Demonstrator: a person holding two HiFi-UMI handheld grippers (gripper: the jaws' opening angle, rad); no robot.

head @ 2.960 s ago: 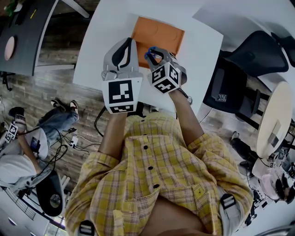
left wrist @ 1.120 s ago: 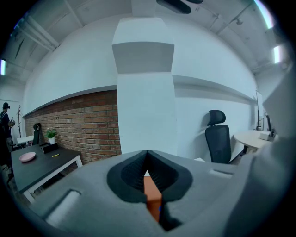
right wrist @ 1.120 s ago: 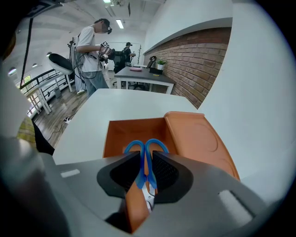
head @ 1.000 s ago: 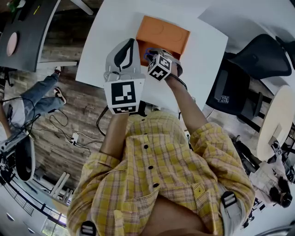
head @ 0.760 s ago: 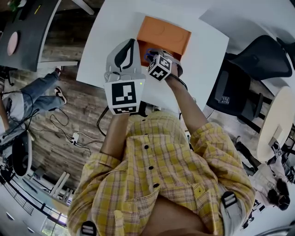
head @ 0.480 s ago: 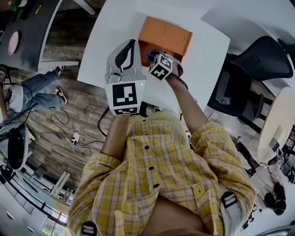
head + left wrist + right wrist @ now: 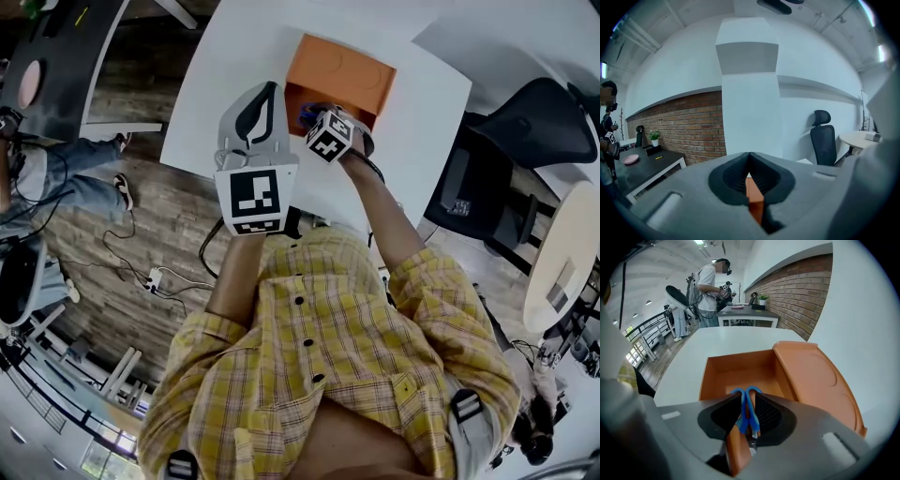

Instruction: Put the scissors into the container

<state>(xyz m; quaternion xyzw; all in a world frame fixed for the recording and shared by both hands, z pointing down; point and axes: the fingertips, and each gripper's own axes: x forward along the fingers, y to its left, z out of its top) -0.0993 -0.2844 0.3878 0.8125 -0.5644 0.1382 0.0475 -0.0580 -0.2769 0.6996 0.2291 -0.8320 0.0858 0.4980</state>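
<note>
Only the right gripper view clearly shows blue scissors (image 7: 744,414) between the just-opening right tongs (image 7: 747,398) over the orange container (image 7: 736,365); left tongs (image 7: 749,161) closed, empty.

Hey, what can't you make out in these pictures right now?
- Scissors blades: right gripper view, hidden behind the right gripper's jaws, which have just been opening around the handles; whether they grip is unclear.
- Container floor: head view, covered by the right gripper.
- Left gripper: its view shows only an orange sliver between its jaws.
</note>
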